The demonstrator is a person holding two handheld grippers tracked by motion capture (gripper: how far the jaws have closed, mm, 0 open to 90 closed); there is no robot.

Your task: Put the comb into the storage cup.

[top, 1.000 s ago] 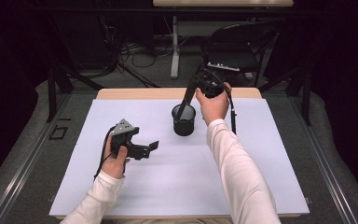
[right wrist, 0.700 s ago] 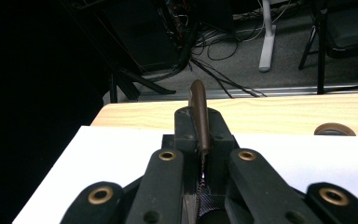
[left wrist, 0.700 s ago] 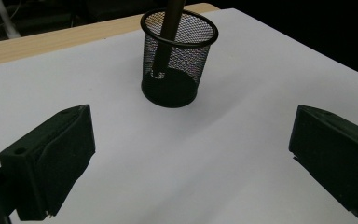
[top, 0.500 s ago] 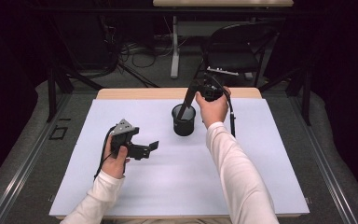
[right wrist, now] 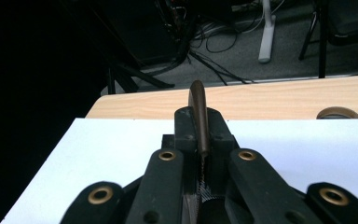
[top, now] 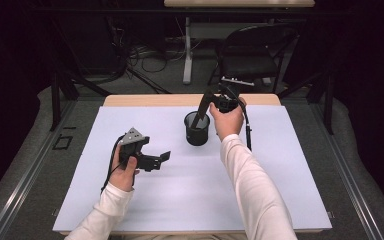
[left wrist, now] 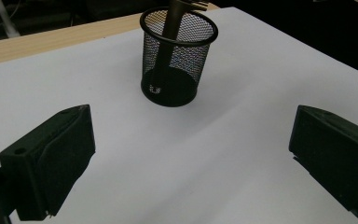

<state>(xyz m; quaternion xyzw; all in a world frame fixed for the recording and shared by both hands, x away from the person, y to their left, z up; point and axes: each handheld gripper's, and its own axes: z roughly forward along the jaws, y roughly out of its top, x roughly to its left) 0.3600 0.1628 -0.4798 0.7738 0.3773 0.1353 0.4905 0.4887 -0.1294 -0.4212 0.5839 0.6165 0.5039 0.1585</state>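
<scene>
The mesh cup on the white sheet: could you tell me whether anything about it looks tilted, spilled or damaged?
Nothing stands out. The mesh cup stands upright and whole on the white sheet; the right gripper holds a dark pen slanted inside it.

1. The table (top: 290, 200) takes up the lower centre of the high view, with a sheet (top: 180, 200) lying on it.
2. The mesh cup (top: 197, 129) stands on the sheet, just above the frame's centre.
3. A pen (top: 200, 111) leans inside the cup, its top tilted to the upper right.
4. The right claw (top: 211, 100) sits at the pen's top, upper right of the cup.
5. The left claw (top: 161, 159) lies lower left of the cup, well apart.
6. A chair (top: 252, 55) stands behind the table, upper right.
</scene>
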